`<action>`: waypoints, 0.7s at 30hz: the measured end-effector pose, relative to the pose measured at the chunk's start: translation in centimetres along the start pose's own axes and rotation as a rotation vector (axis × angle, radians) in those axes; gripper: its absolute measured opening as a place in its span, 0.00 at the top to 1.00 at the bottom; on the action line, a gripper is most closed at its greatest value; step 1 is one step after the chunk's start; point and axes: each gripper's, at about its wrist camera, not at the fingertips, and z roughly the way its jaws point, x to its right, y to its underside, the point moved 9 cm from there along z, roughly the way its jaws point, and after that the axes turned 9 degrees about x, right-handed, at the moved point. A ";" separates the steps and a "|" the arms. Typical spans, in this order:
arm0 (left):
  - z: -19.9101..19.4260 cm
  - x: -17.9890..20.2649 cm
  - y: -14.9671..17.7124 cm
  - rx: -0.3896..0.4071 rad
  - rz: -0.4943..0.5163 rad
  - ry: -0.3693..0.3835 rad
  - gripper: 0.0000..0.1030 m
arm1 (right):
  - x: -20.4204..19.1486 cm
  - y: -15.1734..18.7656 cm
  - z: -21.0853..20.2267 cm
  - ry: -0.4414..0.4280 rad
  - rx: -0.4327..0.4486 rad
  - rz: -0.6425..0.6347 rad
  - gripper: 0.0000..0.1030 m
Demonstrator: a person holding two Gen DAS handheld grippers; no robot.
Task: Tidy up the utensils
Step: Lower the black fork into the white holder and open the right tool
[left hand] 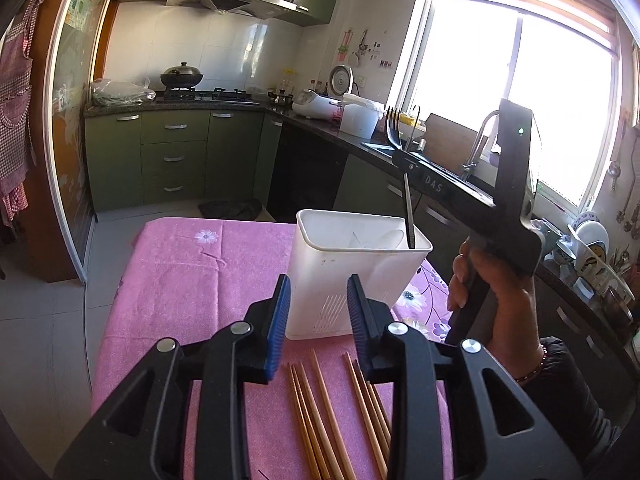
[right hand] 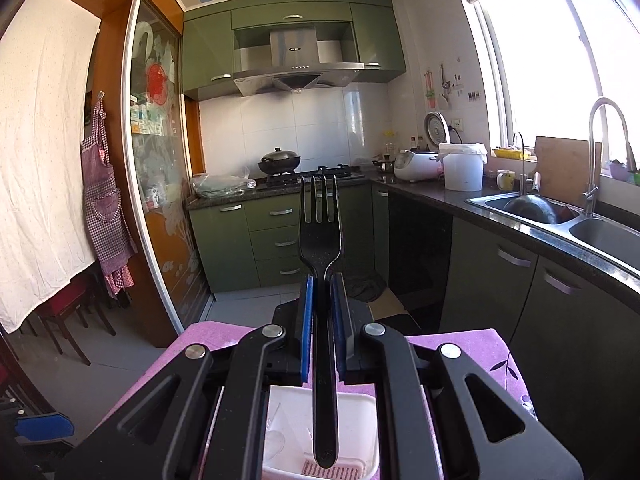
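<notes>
A white plastic utensil holder (left hand: 352, 276) stands on the pink cloth; it also shows below the right gripper (right hand: 352, 432). My right gripper (right hand: 320, 284) is shut on a black plastic fork (right hand: 321, 236), tines up, its handle end inside the holder. In the left wrist view the fork (left hand: 408, 208) hangs into the holder's right side under the right gripper (left hand: 404, 160). My left gripper (left hand: 318, 292) is open and empty, just in front of the holder. Several wooden chopsticks (left hand: 332, 412) lie on the cloth beneath it.
The table wears a pink flowered cloth (left hand: 188, 272). A dark counter with a steel sink (right hand: 560, 220) runs along the right. Green cabinets (left hand: 172, 156) and a stove with a wok (left hand: 182, 76) are at the back. Floor lies to the left.
</notes>
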 end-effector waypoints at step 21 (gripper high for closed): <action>0.6 1.6 3.1 -0.153 0.026 -0.017 0.70 | 1.7 4.1 -10.9 -0.022 -0.017 0.011 0.79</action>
